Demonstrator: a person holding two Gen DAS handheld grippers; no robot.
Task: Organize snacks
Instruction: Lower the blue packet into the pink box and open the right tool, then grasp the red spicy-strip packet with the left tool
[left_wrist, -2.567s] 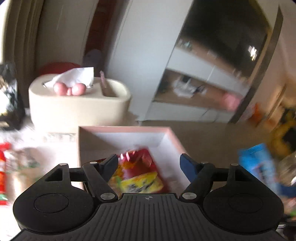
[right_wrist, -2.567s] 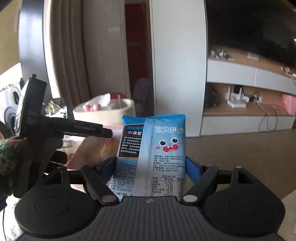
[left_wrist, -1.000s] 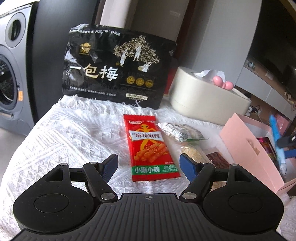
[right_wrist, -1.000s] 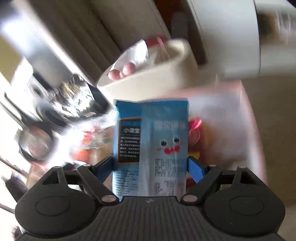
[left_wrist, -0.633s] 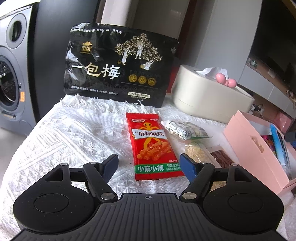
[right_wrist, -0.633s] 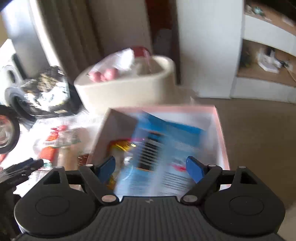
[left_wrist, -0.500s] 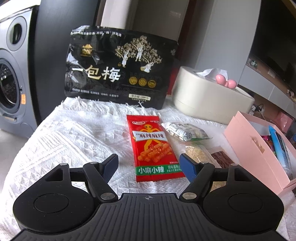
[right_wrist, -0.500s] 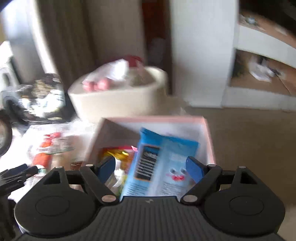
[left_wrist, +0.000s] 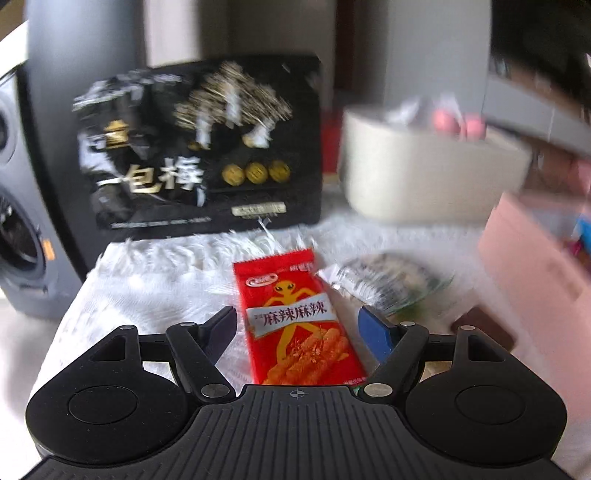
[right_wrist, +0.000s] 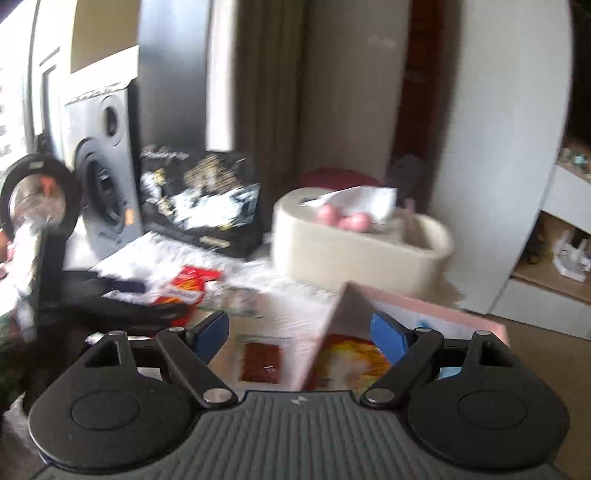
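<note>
A red snack packet (left_wrist: 295, 321) lies on the white cloth (left_wrist: 155, 288), between the open fingers of my left gripper (left_wrist: 301, 326), which hovers just over it. A clear green-printed packet (left_wrist: 384, 284) and a brown packet (left_wrist: 487, 328) lie to its right. The pink box (left_wrist: 528, 273) stands at the right with snacks inside. My right gripper (right_wrist: 299, 336) is open and empty above the pink box's (right_wrist: 424, 310) left wall; a yellow-red packet (right_wrist: 351, 362) lies inside. The brown packet (right_wrist: 260, 362) and red packet (right_wrist: 188, 284) also show there.
A large black snack bag (left_wrist: 199, 147) leans at the back of the cloth. A cream tissue box (left_wrist: 428, 173) stands behind the pink box. A grey washing machine (right_wrist: 99, 166) is at the left. The left gripper's body (right_wrist: 122, 299) shows in the right wrist view.
My right gripper let go of the blue packet into the pink box and pulled back left, empty. My left gripper moved forward and down over the red packet.
</note>
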